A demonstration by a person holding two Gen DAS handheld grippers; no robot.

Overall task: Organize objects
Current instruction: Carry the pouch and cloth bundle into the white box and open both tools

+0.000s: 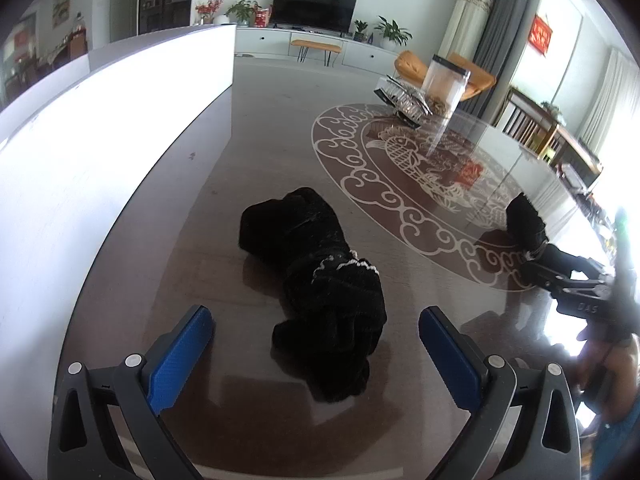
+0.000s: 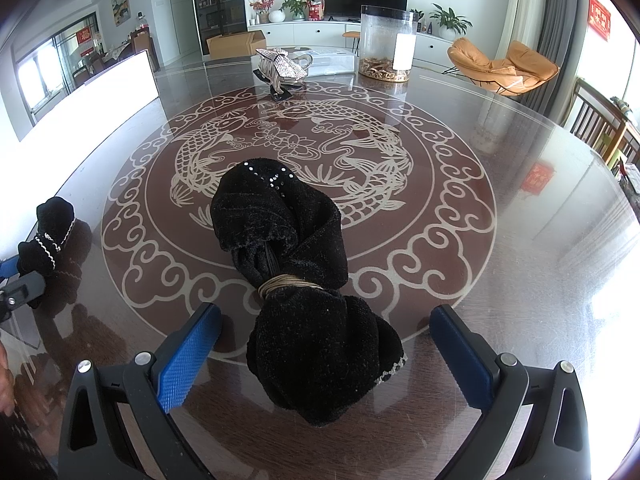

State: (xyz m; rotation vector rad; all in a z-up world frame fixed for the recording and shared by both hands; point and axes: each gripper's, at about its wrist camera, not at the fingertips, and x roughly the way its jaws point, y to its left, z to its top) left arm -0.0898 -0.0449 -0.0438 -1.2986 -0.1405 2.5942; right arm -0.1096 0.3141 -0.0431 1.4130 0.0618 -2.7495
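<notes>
Left wrist view shows my left gripper (image 1: 316,344) with jaws wide apart, empty, straddling the near end of a black velvet bundle with white trim (image 1: 320,280) on the glass-topped table (image 1: 280,120). The bundle runs from about 6 o'clock, between the blue pads (image 1: 180,356), up toward 11 o'clock; its near end sits closer to the right pad than the left, touching neither.

Right wrist view shows my right gripper (image 2: 324,344) likewise spread and empty. A second black velvet bundle, tied with a tan band (image 2: 296,292), lies dead ahead at 12 o'clock, its lower lobe between the pads and well clear of both. The first bundle appears at 9 o'clock in this view.

Judgement: the step in hand is the grasp of each bundle. To do it well I would centre the left jaws slightly rightward, lower until the pads flank the thick body, and close on the bulk rather than the trim. On the right, I would close just below the band, where the cloth is fullest. The glass is slick; a shallow pinch may slide the fabric.

A clear jar (image 2: 386,44) and a silver ornament (image 2: 280,66) stand at the far edge, well apart.
</notes>
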